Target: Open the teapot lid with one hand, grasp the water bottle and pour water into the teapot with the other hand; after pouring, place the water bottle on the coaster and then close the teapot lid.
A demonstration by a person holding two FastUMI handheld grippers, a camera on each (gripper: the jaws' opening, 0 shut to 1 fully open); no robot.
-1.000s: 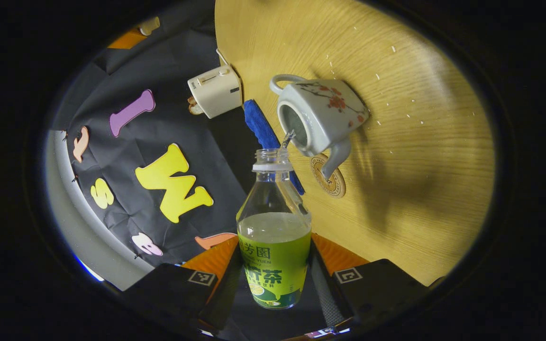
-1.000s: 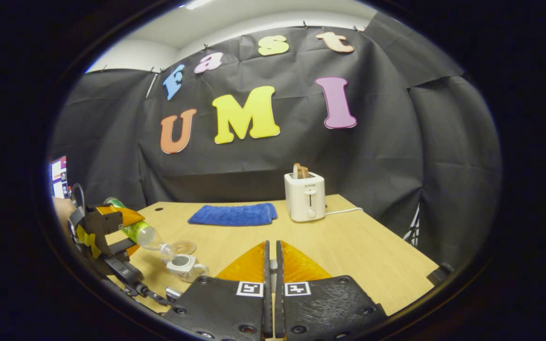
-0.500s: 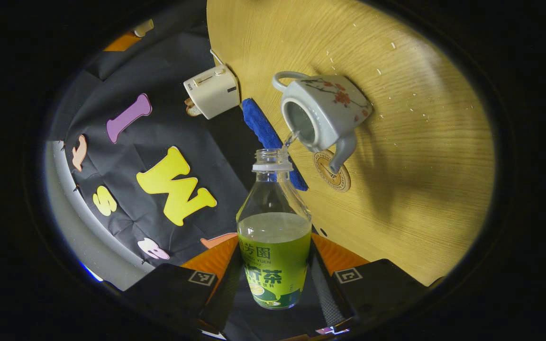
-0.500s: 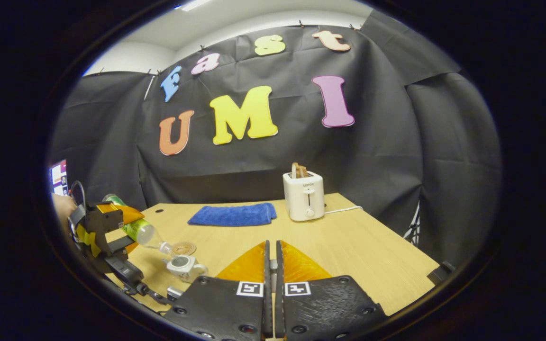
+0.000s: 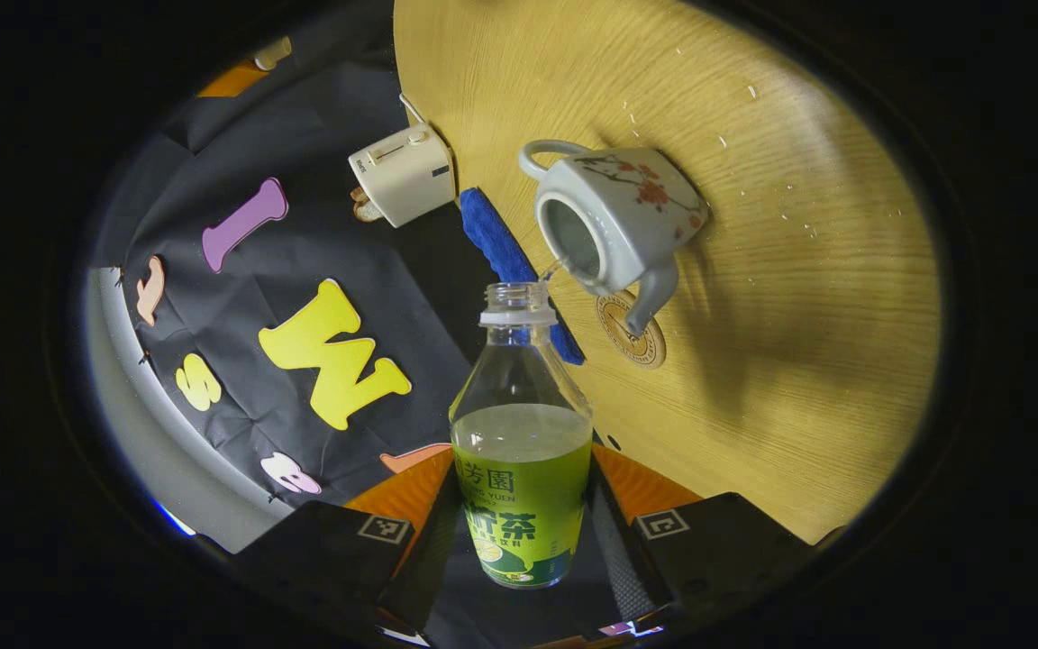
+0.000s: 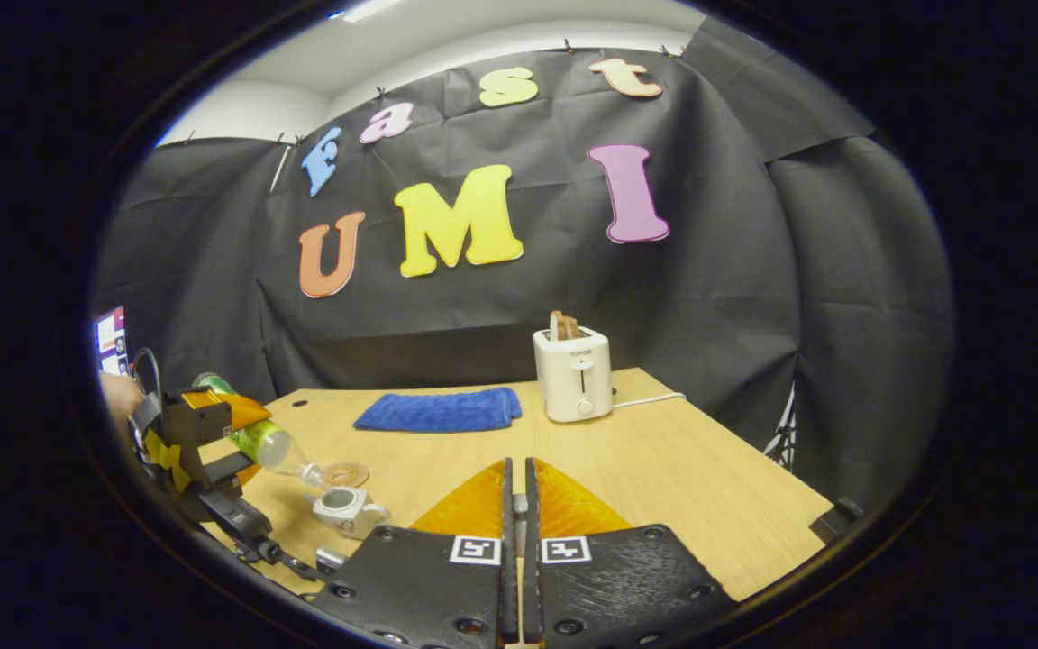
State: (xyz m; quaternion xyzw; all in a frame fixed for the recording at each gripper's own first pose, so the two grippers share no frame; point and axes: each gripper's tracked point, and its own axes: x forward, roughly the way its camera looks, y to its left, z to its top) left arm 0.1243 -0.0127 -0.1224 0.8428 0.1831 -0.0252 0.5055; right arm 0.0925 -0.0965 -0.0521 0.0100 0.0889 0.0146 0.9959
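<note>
In the left gripper view my left gripper (image 5: pixel 523 487) is shut on a clear bottle (image 5: pixel 519 370) with a green label, tipped over towards the teapot. A thin stream of water (image 5: pixel 554 268) runs from its mouth to the open top of the white flowered teapot (image 5: pixel 629 214), which stands lidless on the wooden table (image 5: pixel 798 297). A round coaster (image 5: pixel 634 341) lies just past the spout. The right gripper view shows the bottle (image 6: pixel 262 440), teapot (image 6: pixel 343 507) and coaster (image 6: pixel 346 472) at lower left. My right gripper (image 6: pixel 519 478) is shut on a small pale piece, which looks like the lid's knob.
A white toaster (image 6: pixel 573 374) with its cord stands at the table's back edge, and a folded blue cloth (image 6: pixel 438 410) lies to its left. A hand (image 6: pixel 118 397) holds the left gripper (image 6: pixel 204 428). The table (image 6: pixel 663 469) drops off at right.
The pour continues, and the stream now meets the teapot's opening nearer its rim. The right gripper has shifted slightly, so the toaster and cloth sit a little further left in its view.
</note>
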